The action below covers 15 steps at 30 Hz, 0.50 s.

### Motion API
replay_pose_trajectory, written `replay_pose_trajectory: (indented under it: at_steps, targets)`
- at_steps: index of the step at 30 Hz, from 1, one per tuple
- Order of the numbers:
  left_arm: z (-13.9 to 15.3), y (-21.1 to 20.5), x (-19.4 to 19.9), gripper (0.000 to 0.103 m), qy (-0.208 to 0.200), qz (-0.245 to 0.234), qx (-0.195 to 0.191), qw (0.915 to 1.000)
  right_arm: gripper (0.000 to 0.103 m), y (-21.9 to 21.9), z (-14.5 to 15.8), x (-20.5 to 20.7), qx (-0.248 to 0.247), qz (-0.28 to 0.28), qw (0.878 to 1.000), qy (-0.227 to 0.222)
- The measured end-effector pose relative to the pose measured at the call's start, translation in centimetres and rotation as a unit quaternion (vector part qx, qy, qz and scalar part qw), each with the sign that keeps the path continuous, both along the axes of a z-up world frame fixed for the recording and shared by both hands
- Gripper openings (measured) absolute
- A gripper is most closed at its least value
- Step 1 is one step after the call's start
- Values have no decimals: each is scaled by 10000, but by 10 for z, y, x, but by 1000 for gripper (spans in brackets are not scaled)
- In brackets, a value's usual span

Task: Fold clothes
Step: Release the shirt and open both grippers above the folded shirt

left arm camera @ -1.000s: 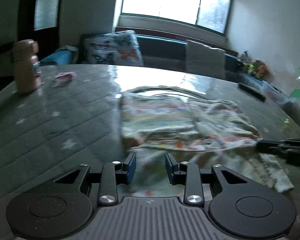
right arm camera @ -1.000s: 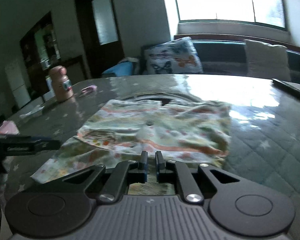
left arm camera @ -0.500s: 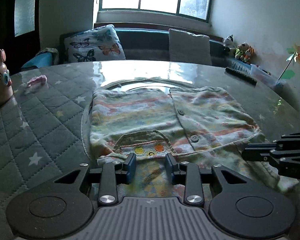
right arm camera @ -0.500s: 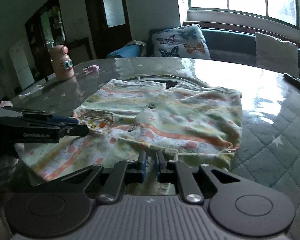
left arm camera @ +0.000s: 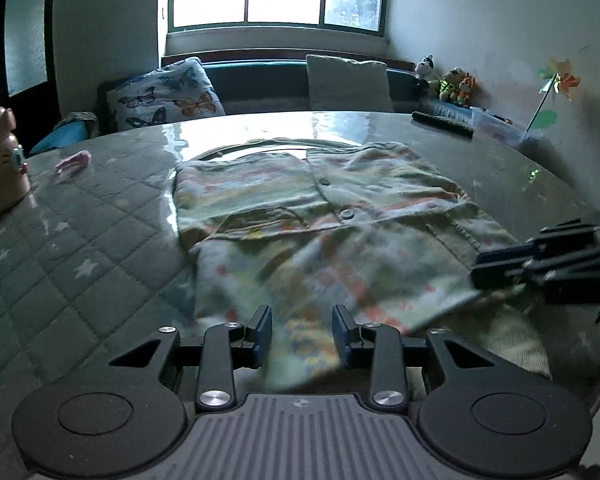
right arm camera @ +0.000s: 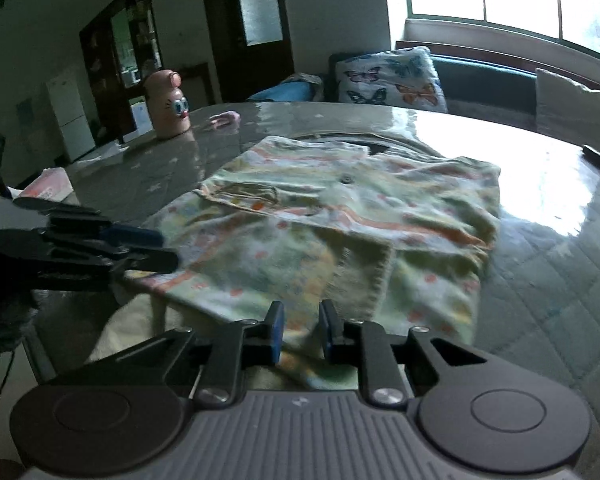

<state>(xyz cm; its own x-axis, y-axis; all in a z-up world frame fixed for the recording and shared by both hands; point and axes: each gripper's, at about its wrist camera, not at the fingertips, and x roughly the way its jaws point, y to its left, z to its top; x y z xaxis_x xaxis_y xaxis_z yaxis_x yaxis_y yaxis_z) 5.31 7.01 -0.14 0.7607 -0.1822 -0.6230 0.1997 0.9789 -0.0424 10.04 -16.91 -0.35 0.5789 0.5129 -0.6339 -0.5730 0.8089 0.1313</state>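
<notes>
Patterned baby garment (left arm camera: 320,240) lying on the quilted table (left arm camera: 100,248), its lower part folded up over the buttoned front. Left tongs (left arm camera: 302,334) released, jaws apart over the near hem. Right tongs (right arm camera: 301,330) have just been opening, cloth between the jaws, pads not pressing it
</notes>
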Motion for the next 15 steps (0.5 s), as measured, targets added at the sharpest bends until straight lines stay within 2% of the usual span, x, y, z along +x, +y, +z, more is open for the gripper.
replay_pose_trajectory:
  at_steps: [5,8,10,12,15]
  targets:
    - [1,7,-11,37,-33,1,115,9999,18,-21,-1,-1,305,-217,9992,161]
    - [3,6,-24,38,-115,-139,475,9987,19,-21,0,-3,306,-262,9991,131]
    - [3,5,-32,46,-167,-260,713,9970,19,-21,1,-3,283,-252,9992,115]
    - [3,4,-39,48,-165,-320,889,9954,20,-21,1,-2,245,-272,9993,113]
    - [0,8,-40,47,-32,-232,843,9962,20,-23,1,-1,200,-327,9992,99]
